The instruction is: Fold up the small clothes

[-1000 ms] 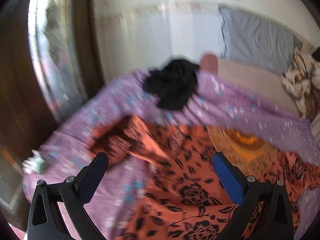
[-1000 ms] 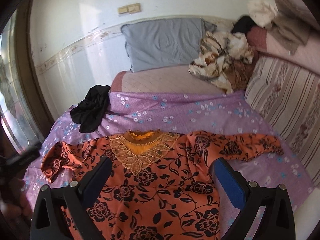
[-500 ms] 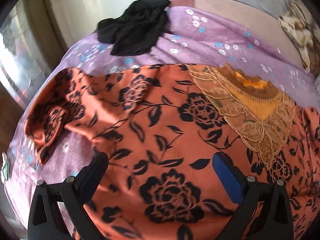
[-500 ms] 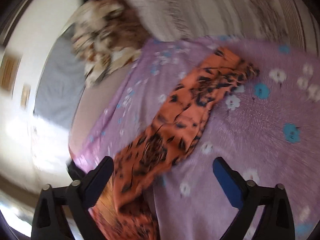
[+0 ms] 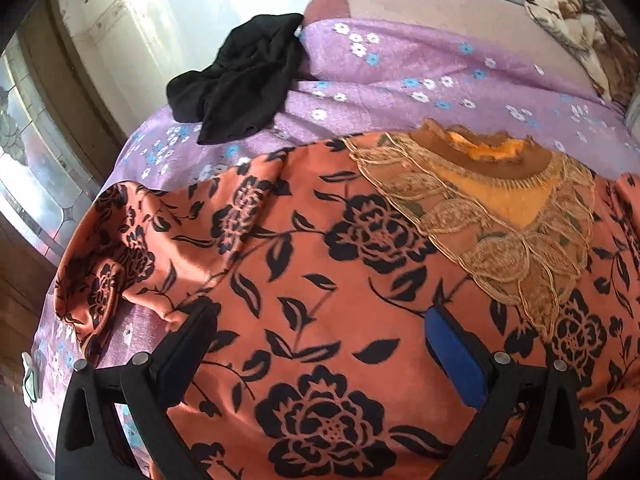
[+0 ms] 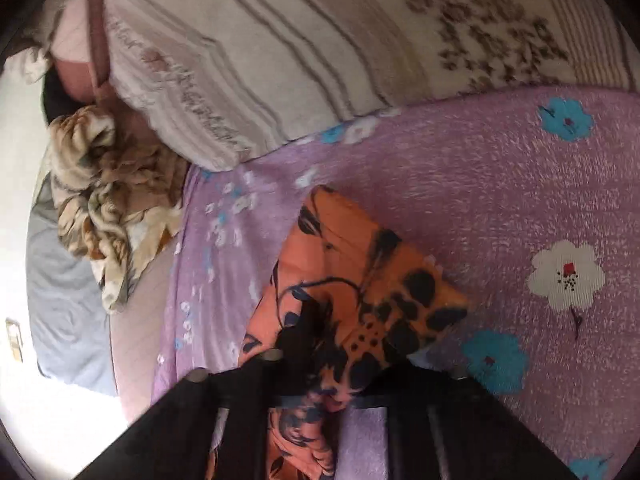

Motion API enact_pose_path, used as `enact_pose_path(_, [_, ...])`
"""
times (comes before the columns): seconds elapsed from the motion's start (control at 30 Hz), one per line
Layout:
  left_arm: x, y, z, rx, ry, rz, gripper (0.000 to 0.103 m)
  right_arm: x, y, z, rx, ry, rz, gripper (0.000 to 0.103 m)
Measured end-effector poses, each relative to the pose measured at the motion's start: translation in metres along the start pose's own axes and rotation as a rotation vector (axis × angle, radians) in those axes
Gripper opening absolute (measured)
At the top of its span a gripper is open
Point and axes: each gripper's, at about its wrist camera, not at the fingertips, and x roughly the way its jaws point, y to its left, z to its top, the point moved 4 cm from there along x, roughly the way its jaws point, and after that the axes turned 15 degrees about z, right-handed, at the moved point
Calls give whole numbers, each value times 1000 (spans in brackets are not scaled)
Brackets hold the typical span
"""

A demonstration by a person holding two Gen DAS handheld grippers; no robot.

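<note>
- My left gripper [image 5: 316,332] hangs over the orange flowered top [image 5: 340,280], jaws spread wide, with the cloth lying between them but not pinched; I can't tell whether the pads touch it.
- My right gripper [image 6: 344,364] has just been closing, and its jaws are now pressed together on the end of the top's sleeve [image 6: 360,288], which bunches up between them.
- The top lies spread face up on the purple flowered bedspread [image 5: 420,76], its gold lace collar [image 5: 492,216] toward the head of the bed and its other sleeve [image 5: 108,252] crumpled near the bed's edge.
- In the left view, a black garment [image 5: 240,76] lies heaped at the bedspread's far corner, apart from the top.
- Beyond the bedspread, a strip of bare pinkish mattress [image 5: 440,8] shows.
- A brown and cream patterned cloth [image 6: 104,196] lies rumpled at the head end, next to a grey pillow [image 6: 60,312].
- In the right view, a beige striped blanket [image 6: 300,48] with a flower print runs alongside the bedspread and overlaps its edge.
- A white wall [image 5: 168,12] stands behind the bed, with sunlight on it.
- At the left of the left view there is a patterned glass pane [image 5: 24,168] in a dark wooden frame.
</note>
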Motion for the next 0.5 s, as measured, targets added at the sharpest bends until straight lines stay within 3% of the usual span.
enact_pose_path(0.13, [1,21,11,-75,3,8,103,-16,59,-20,-218,17,66,8])
enact_pose_path(0.27, [4,54,19,-150,7,64,103,-25,144,-64,-317,101,242,8])
enact_pose_path(0.4, [9,98,22,-249,26,100,103,-22,236,-149,-439,230,390,8])
enact_pose_path(0.5, [18,134,21,-319,54,129,103,-16,283,-237,-509,359,461,8])
